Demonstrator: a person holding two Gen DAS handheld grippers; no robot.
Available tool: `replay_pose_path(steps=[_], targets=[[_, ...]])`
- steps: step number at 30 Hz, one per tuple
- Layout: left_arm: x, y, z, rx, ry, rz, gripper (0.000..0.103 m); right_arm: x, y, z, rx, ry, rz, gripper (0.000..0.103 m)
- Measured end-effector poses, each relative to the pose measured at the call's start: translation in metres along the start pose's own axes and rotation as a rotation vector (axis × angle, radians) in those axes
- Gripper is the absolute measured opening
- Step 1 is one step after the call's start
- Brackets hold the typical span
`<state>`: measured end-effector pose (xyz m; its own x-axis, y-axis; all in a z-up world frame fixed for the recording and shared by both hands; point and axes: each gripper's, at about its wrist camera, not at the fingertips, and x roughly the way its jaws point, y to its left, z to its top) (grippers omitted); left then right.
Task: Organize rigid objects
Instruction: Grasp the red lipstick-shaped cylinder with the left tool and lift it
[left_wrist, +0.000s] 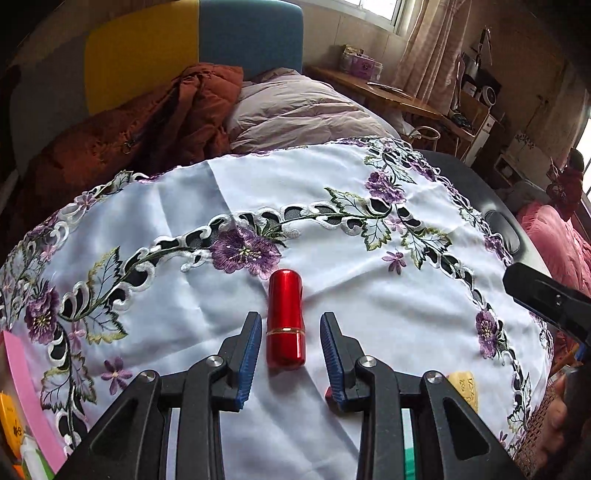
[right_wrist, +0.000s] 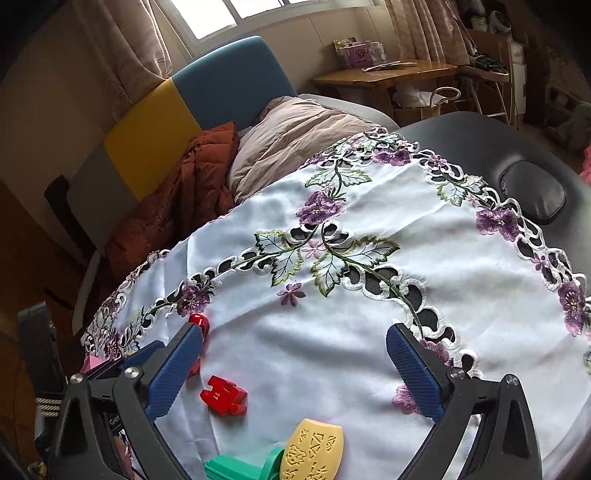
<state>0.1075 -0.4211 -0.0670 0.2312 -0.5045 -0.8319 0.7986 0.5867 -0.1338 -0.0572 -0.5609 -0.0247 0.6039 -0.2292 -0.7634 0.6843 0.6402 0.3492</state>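
- Left gripper (left_wrist: 286, 334) filled the near edge of its own view, jaws apart, with the red tube (left_wrist: 285, 319) lying on the cloth (left_wrist: 369, 295) between the blue pads (left_wrist: 246, 354).
- Neither pad touched the tube; a gap showed on each side. Judged: gripper was lined up along the tube's length so the pads could close across its narrow width.
- Tube lay flat, rounded cap pointing away from the camera, gold band near its lower third. No brand or print readable on it.
- Right gripper (right_wrist: 295, 365) had its jaws wide apart, nothing between them; it hung over bare cloth. Judged: it was parked clear while the left one worked.
- In the right view, red puzzle piece (right_wrist: 223, 395) lay near the left pad, apart from it. It carried a small mark, too small to read.
- Yellow tag (right_wrist: 314, 450) overlapped the green piece (right_wrist: 243, 466) at the bottom edge. The tag bore raised patterns and characters; I could not read them.
- Pink card (left_wrist: 27, 398) and orange item (left_wrist: 10, 417) sat at the far left edge of the left view, partly cut off.
- Cloth, white with purple embroidered flowers, covered a dark padded bench (right_wrist: 480, 140); bedding lay beyond.
- Judged: sorting was at an early stage; the pieces lay scattered.
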Motion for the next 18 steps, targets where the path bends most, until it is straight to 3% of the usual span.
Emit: replay_pose_path(steps=[8, 9, 18], targets=[[0.037, -0.002, 0.008, 0.019, 0.052, 0.017, 0.032, 0.001, -0.001, 0.001, 0.015, 0.0, 0.006, 0.101], [0.039, -0.001, 0.006, 0.013, 0.056, 0.024, 0.025, 0.001, -0.001, 0.001, 0.014, -0.002, 0.005, 0.101], [0.005, 0.013, -0.025, -0.052, 0.018, 0.017, 0.025, 0.0, -0.004, 0.003, 0.021, -0.008, 0.001, 0.1]])
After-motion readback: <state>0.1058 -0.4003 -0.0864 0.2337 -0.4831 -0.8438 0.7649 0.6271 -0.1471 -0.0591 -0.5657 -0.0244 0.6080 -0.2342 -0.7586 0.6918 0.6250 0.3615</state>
